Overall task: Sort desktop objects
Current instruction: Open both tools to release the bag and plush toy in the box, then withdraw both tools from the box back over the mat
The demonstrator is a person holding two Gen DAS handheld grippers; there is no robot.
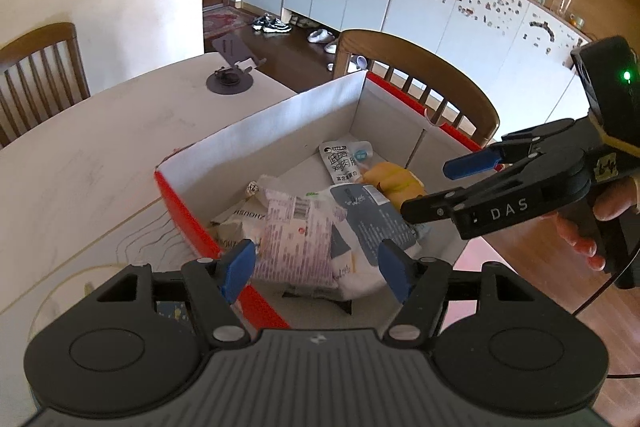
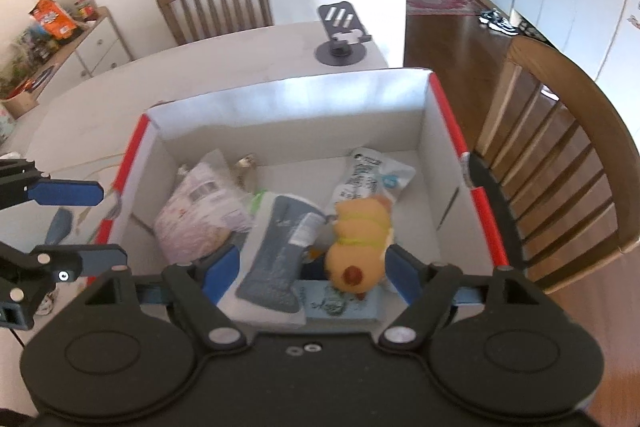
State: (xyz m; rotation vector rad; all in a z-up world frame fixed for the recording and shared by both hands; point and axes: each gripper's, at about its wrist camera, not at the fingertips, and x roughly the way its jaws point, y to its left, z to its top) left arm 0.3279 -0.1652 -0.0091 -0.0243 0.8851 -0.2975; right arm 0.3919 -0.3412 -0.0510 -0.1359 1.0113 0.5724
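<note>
- Your left gripper [image 1: 316, 269] has its blue-padded fingers [image 1: 239, 269] spread apart with nothing clamped between them; they hover over the near corner of the cardboard box [image 1: 280, 115].
- Your right gripper [image 2: 314, 277] likewise has its fingers [image 2: 402, 279] apart and empty, poised above the box's near end, over the plush toy and the grey pouch.
- Seen from the left wrist, your right gripper reaches in from the right over the box, and your hand [image 1: 592, 223] wraps its handle.
- Inside the box, which has white walls and red edges, lie the sorted items: a pink-and-white snack packet [image 1: 298, 233], a grey-and-white pouch [image 1: 372, 215], a yellow plush toy [image 2: 360, 243], and a white food sachet with printed characters [image 1: 342, 163] toward the far end.
- A light-blue card [image 2: 340, 305] lies on the box floor under the plush toy.
- Your box sits on the pale desk [image 1: 100, 155], with a phone stand [image 1: 232, 67] further back near the desk's far edge.
- Wooden chairs [image 2: 216, 3] stand around the desk.
</note>
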